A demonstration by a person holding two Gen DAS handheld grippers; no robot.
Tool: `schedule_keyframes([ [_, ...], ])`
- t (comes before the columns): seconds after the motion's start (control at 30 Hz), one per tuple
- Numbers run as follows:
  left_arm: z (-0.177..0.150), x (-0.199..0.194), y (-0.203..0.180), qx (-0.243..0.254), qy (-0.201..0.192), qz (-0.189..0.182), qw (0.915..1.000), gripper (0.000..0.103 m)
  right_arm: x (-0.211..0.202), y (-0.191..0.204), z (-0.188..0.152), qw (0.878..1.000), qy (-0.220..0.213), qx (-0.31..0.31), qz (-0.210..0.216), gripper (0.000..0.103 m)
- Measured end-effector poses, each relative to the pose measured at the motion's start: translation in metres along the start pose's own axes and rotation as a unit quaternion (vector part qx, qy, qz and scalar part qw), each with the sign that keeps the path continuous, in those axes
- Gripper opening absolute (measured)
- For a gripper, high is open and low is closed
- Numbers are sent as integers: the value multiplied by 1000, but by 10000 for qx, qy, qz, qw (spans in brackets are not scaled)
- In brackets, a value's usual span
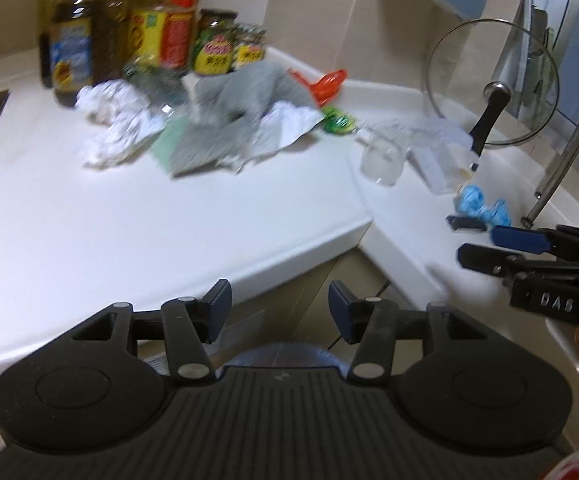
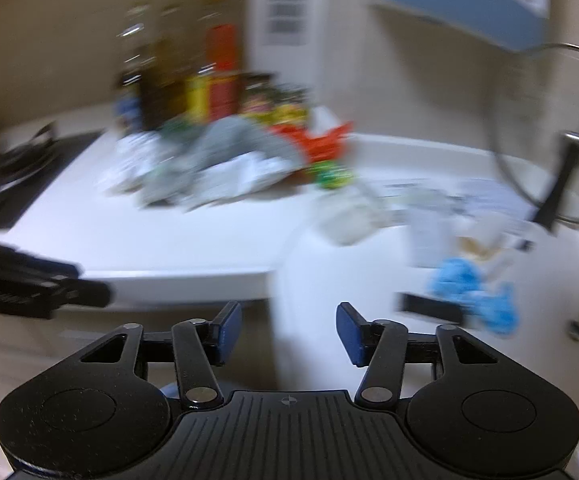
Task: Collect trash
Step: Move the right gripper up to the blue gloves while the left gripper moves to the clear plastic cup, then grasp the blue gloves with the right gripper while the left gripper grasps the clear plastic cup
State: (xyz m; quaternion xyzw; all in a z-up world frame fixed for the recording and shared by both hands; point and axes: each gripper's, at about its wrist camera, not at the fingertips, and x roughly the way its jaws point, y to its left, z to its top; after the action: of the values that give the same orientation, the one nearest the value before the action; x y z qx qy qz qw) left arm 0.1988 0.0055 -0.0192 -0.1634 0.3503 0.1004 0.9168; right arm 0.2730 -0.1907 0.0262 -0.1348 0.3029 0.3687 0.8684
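Smooth white bench (image 1: 89, 220), faint sheen. Crumpled white paper wads (image 1: 115, 128), upper left, matt and creased. Grey cloth (image 1: 241, 96), soft, matt. Round glass lid (image 1: 489, 80), upper right, clear and glossy, black plastic handle. Clear plastic cup (image 1: 381, 156), glossy. Left tool (image 1: 279, 314): matt black ribbed plastic.

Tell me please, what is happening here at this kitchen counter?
A person holds a claw in each hand in front of a white counter littered with trash. Both the left claw and the right claw are open and empty, short of the counter. Crumpled white paper, a grey cloth, an orange wrapper and a blue wad lie uncollected.
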Motion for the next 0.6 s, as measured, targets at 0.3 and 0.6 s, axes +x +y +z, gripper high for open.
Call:
schedule_keyframes([
  [0.3, 33, 27, -36, 330, -180, -133, 9992, 67, 2, -90, 4, 9893, -181, 1018, -1031, 75],
  [0.6, 58, 65, -59, 511, -205, -104, 9984, 72, 33, -141, 5, 9872, 66, 1095, -1159, 75],
])
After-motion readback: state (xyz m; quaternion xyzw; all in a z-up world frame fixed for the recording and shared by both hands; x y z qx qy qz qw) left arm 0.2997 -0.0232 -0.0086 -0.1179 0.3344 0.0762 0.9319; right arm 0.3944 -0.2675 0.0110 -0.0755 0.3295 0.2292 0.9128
